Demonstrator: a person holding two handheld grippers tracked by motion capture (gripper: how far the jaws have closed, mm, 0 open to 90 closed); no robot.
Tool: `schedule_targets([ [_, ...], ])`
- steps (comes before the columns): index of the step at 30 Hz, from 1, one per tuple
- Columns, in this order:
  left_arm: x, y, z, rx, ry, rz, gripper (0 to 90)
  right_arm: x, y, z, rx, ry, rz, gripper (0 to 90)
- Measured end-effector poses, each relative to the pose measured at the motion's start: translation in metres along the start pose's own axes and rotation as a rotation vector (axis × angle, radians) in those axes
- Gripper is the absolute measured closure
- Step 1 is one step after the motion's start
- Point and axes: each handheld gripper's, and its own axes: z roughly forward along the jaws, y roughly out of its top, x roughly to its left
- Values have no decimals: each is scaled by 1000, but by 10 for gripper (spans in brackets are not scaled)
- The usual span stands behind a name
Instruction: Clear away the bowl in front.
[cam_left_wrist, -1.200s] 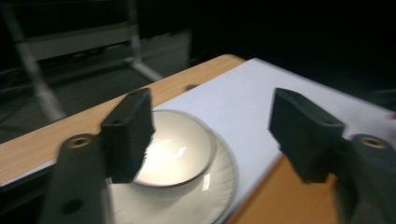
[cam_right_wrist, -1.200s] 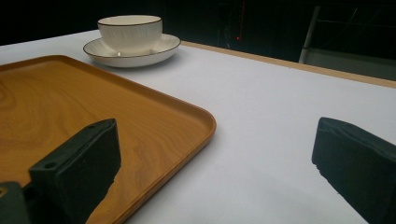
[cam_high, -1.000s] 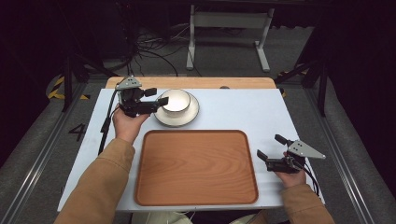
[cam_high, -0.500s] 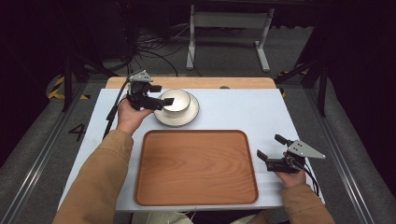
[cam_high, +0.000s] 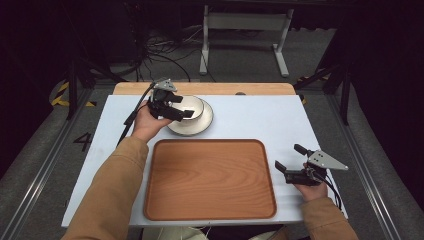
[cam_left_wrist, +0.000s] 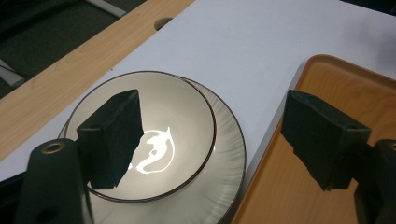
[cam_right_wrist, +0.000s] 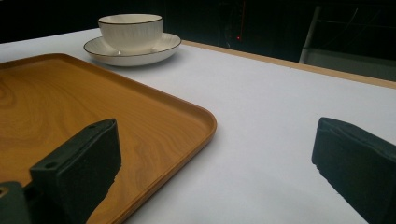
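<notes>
Left gripper (cam_high: 186, 113) jaws apart over bowl (cam_high: 196, 107) on saucer (cam_high: 206, 122), right gripper (cam_high: 286, 171) jaws apart beside tray (cam_high: 210, 180)

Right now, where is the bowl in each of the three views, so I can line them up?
High view: the bowl sits on its saucer, upper centre-left, under the left gripper.
Left gripper view: bowl at lower left, one jaw over it.
Right gripper view: bowl at top left.
Shared landmark: the wooden tray.

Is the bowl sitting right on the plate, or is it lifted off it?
Touching. In the right gripper view the bowl stands upright in the middle of the plate, its base meeting the plate with no gap under it.
</notes>
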Motion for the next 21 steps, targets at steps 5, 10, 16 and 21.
schedule_targets([
  [5,3,-2,8,17,1,-10,256,0,0,0,1,-3,-2,22],
  [10,6,-6,15,46,-12,-11,288,1,0,1,2,-7,-4,23],
  [16,8,-9,26,68,-40,-17,365,1,0,1,3,-11,-3,23],
  [21,6,-11,35,111,-44,-4,423,1,0,1,5,-14,-4,24],
])
